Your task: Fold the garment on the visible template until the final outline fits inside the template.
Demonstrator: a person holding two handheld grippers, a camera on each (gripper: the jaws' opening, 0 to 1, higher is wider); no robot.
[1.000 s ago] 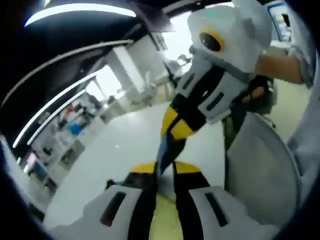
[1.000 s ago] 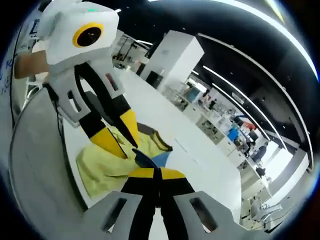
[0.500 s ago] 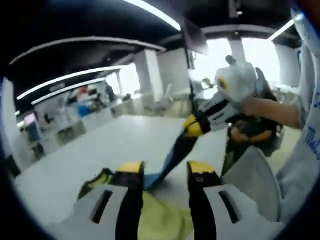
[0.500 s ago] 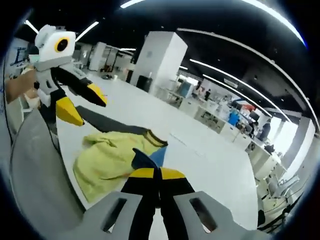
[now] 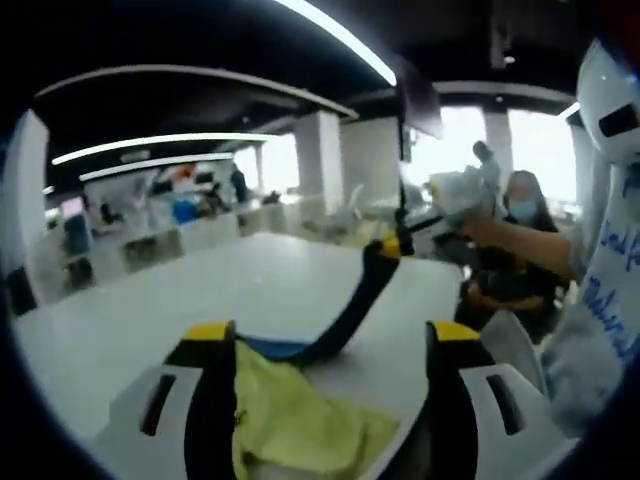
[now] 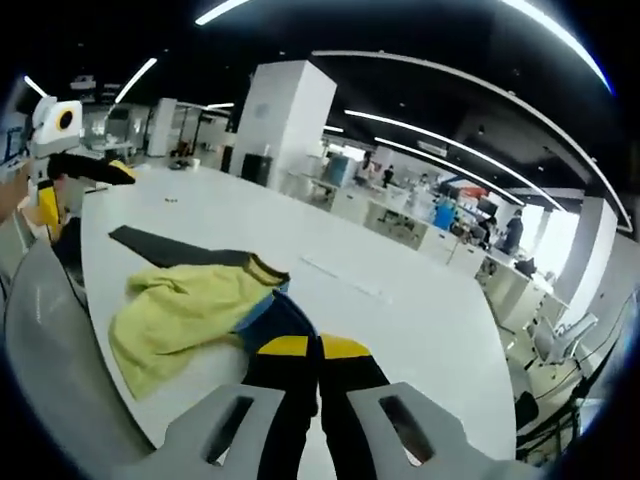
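The crumpled yellow garment with a blue sleeve (image 6: 190, 310) lies on the white table (image 6: 330, 300), partly over a dark flat template (image 6: 150, 243). The right gripper (image 6: 318, 347) pinches the sleeve, apparently stretched taut. The left gripper (image 5: 330, 335) is spread wide above the yellow cloth.

From my left gripper view the yellow shirt (image 5: 300, 435) runs off the bottom edge, and everything there is blurred. In my right gripper view my closed jaws cover the dark sleeve's (image 6: 285, 318) end, and the dark template (image 6: 165, 248) disappears under the shirt.
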